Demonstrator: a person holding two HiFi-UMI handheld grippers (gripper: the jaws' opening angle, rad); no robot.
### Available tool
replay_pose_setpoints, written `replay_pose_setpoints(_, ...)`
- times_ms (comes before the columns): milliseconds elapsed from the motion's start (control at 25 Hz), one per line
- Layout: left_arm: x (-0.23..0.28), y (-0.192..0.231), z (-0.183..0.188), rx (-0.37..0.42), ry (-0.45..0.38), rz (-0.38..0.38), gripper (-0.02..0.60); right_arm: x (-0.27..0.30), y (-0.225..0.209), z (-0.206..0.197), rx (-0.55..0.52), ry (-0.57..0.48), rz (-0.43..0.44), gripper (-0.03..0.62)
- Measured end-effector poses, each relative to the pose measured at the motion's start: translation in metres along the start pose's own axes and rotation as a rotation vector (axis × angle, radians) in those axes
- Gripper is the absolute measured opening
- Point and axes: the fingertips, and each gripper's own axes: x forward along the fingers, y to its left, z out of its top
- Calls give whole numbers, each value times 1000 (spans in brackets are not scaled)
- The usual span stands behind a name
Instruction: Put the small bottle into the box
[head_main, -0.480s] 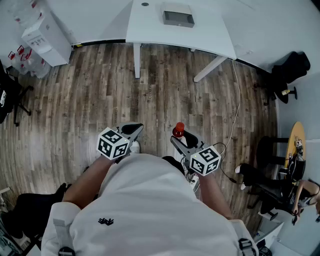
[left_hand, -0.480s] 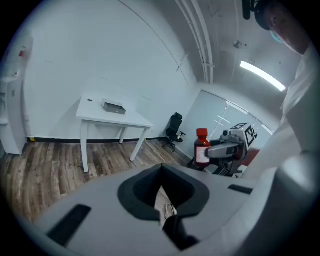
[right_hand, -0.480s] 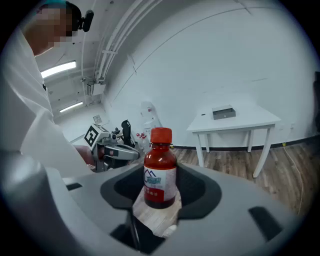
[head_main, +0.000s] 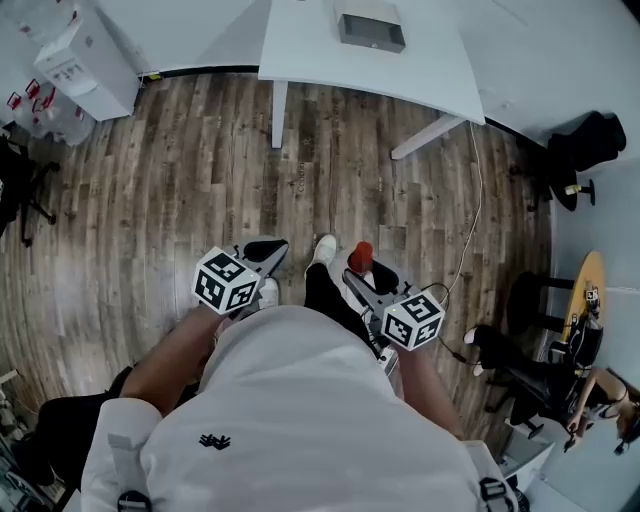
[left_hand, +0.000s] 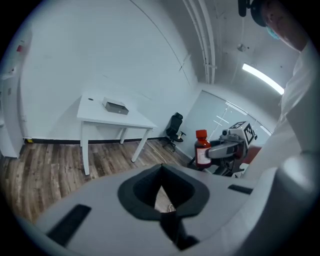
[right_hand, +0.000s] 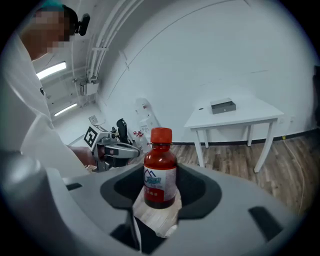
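Note:
A small dark-red bottle (right_hand: 160, 170) with a red cap and a white label stands upright between the jaws of my right gripper (right_hand: 160, 200), which is shut on it. In the head view the bottle (head_main: 360, 256) sticks up from the right gripper (head_main: 362, 275), above the wood floor. My left gripper (head_main: 262, 250) is level with it to the left, its jaws together and holding nothing (left_hand: 161, 195). The grey box (head_main: 370, 27) lies on the white table (head_main: 300, 50) far ahead; it also shows in both gripper views (left_hand: 115, 106) (right_hand: 223, 106).
A white cabinet (head_main: 85, 70) stands at the far left by the wall. A black office chair (head_main: 585, 140) sits right of the table, and a cable (head_main: 472, 200) runs along the floor. A round yellow table (head_main: 590, 290) and more chairs are at the right edge.
A leg with a white shoe has stepped forward between the two grippers, and the table has shifted slightly in the view. Both grippers keep their places, and the bottle stays in the right one.

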Motion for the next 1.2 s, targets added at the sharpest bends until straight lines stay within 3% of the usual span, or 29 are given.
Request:
replay_pose_setpoints(120,27,10,13,34,16,-2,6,16,-28,13,37,-19,25,202)
replay_pose_setpoints(240,51,24,27,17,33,18,6,33,-60,33,53,-39,51,201)
replay_pose_setpoints(360,73,36,65,5,19,45,6,46,-96,66,51,-38,80,201)
replay_pose_setpoints(600,138,62,129,86,30,85,6,65,-175,125,4,-23,111,201)
replay_pose_setpoints(880,194,80,190,114,9,66,6,86,-262,169,21,-15,66,201)
replay_pose_setpoints(1200,231,166,244,93,14,29,6,149,-330,237,25,11,-10,201)
